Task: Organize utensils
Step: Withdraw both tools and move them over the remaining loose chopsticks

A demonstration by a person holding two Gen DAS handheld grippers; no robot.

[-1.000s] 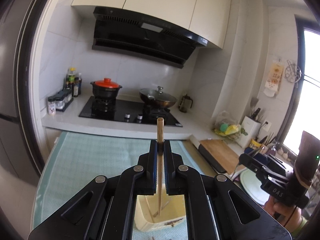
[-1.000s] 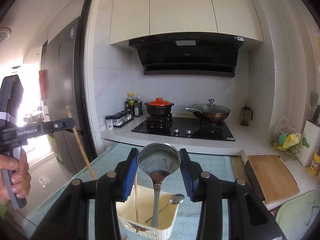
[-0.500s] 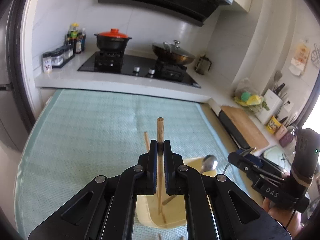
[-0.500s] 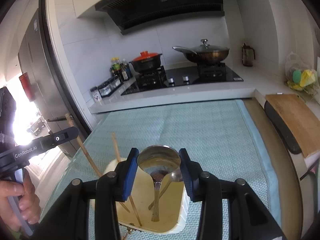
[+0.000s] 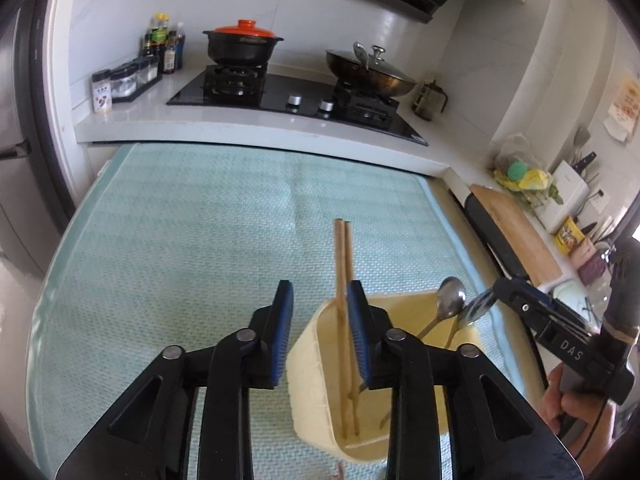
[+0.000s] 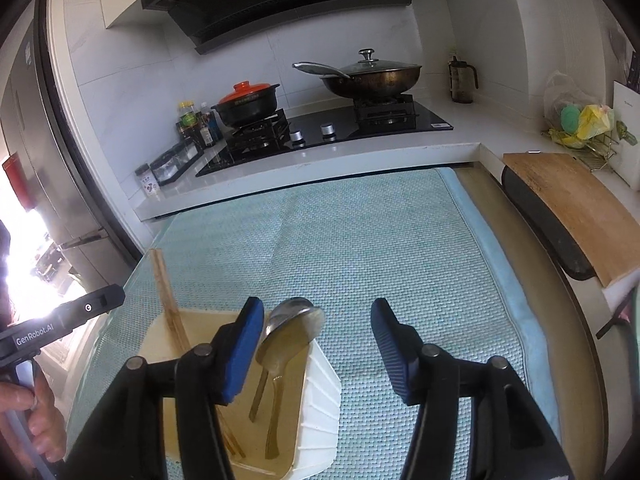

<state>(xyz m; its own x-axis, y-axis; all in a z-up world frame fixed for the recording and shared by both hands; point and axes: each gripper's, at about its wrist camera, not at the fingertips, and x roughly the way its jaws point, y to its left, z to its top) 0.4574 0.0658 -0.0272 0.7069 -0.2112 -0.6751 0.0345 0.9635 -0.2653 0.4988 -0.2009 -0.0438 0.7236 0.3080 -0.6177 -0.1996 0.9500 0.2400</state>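
A cream plastic utensil holder [image 5: 320, 380] stands on the green mat, also in the right wrist view [image 6: 320, 392]. Two wooden chopsticks [image 5: 342, 264] lean in it, seen too in the right wrist view [image 6: 166, 292]. Two metal spoons [image 5: 450, 296] rest in it, bowls up; the larger one [image 6: 294, 326] shows in the right wrist view. My left gripper [image 5: 320, 336] is open and empty, just left of the chopsticks. My right gripper [image 6: 316, 344] is open and empty, just right of the spoons.
A green woven mat [image 5: 200, 240] covers the table. Behind it a counter holds a hob with a black pot with orange lid [image 5: 242, 46] and a lidded wok [image 5: 368, 72]. A wooden cutting board [image 6: 576, 208] lies at the right.
Both grippers opened. The left one let go of the chopstick and the right one let go of the spoon; both now stand in the holder. The views tilted further down toward the mat.
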